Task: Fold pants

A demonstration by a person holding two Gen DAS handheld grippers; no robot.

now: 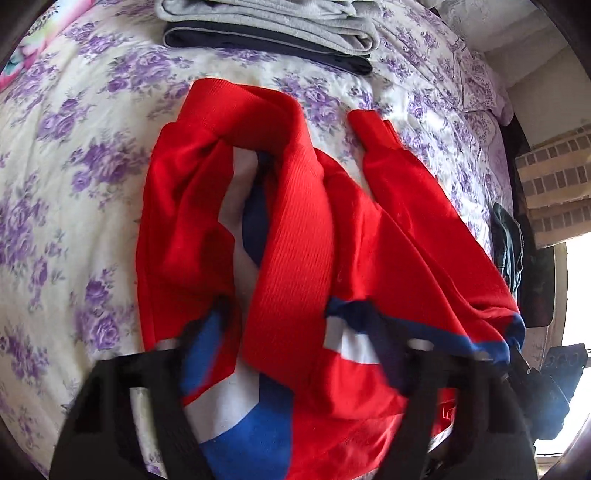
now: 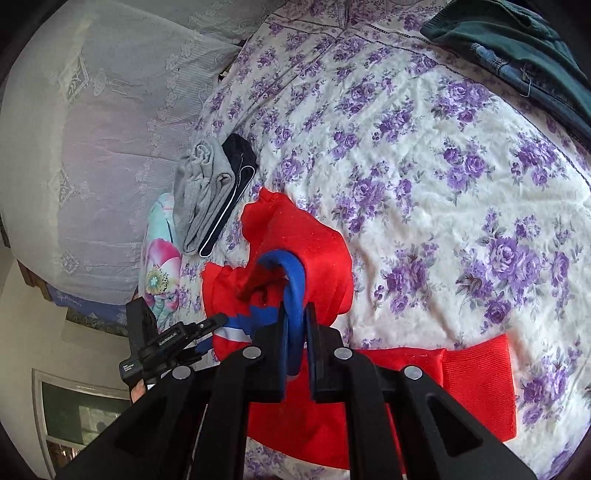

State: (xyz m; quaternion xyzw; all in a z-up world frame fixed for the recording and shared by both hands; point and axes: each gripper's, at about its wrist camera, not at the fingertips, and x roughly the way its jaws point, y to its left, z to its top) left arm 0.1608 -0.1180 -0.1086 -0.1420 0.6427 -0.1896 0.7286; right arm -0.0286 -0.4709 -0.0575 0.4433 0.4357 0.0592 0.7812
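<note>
Red pants (image 1: 295, 229) with blue and white side stripes lie crumpled on a floral bedspread (image 1: 81, 155). In the left wrist view my left gripper (image 1: 291, 350) has its jaws wide apart, with the pants' cloth draped between and over them. In the right wrist view my right gripper (image 2: 297, 339) is shut on the blue waistband (image 2: 293, 295) of the pants (image 2: 317, 251) and holds it lifted above the bed. The left gripper (image 2: 207, 325) shows at the left of that view, next to the striped cloth. A red leg end (image 2: 476, 387) lies flat at lower right.
A stack of folded grey and dark pants (image 1: 269, 29) lies at the far side of the bed, also in the right wrist view (image 2: 210, 192). A dark green and denim garment (image 2: 517, 48) lies at the bed's upper right. A white curtain (image 2: 92, 147) hangs at left.
</note>
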